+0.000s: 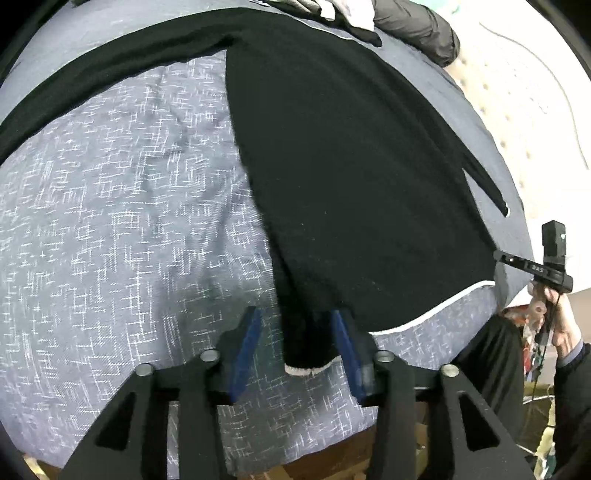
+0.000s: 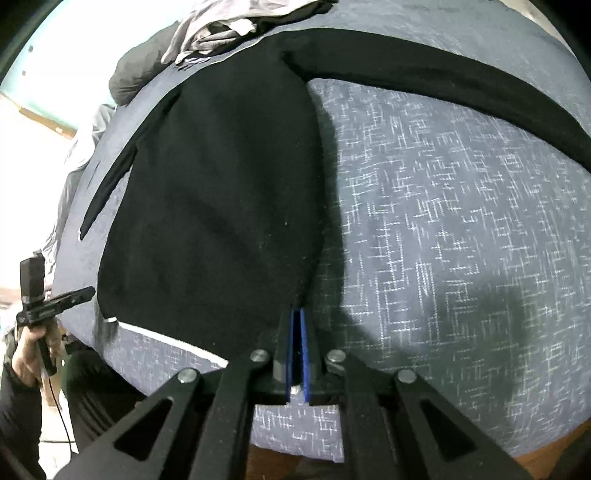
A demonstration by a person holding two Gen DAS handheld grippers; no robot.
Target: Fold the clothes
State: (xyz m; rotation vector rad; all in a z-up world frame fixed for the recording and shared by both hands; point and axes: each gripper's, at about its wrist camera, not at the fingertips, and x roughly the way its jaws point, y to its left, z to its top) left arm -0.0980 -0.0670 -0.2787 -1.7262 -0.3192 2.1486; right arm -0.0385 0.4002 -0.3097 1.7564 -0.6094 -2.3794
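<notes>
A black garment (image 1: 351, 177) lies spread on a bed covered by a blue-grey quilt (image 1: 110, 221) with a white crosshatch pattern. One long sleeve (image 1: 110, 70) stretches flat across the far part of the quilt, and a thin white edging runs along the garment's near hem.

The left hand-held gripper (image 1: 299, 343) stands partly open, its blue pads (image 1: 247, 343) well apart. A corner of the black garment, with a pale edge at its tip, hangs down between the pads; the right-hand pad lies against the cloth while the left-hand pad stands clear of it, so nothing is pinched.

The right hand-held gripper (image 2: 297, 332) is closed, its blue pads (image 2: 303, 343) pressed almost together. The near corner of the black garment runs down into the tips, and the fabric rises to them in a taut ridge, so the pads clamp the cloth.

In the right wrist view the person's left hand (image 2: 29, 354) is seen at the left edge, holding the handle of the other tool beside the bed. A pile of grey and white clothes (image 2: 218, 29) sits at the far end of the bed, beyond the black garment.
</notes>
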